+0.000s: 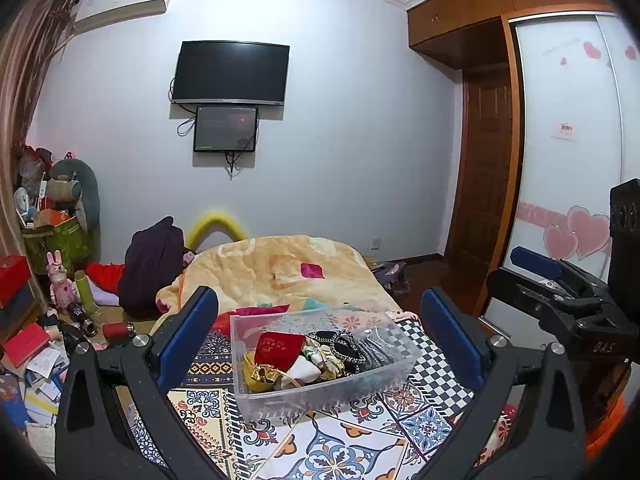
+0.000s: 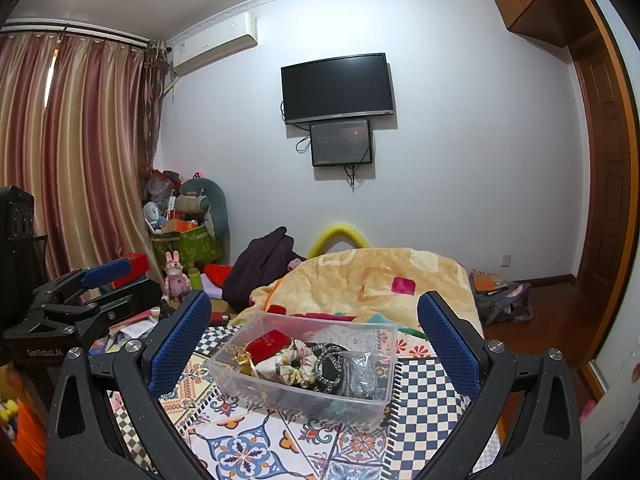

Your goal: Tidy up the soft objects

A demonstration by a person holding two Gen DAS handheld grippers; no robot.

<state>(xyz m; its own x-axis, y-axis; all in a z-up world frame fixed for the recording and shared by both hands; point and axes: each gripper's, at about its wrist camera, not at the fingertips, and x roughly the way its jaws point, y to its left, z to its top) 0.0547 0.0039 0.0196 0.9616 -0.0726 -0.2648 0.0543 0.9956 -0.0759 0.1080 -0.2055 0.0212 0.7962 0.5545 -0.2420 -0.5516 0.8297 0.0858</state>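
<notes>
The black body of the left gripper [image 2: 102,292], seen at the left edge of the right wrist view, carries white lettering that reads "GenRobot.AI". Small writing on the air conditioner [image 2: 212,42] and gold characters on the red pouch [image 1: 278,347] are too small to read.

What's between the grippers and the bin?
Nothing visible. Both the left gripper and right gripper are open, with the clear bin straight ahead on the patterned cloth; only bare cloth lies before it.
</notes>
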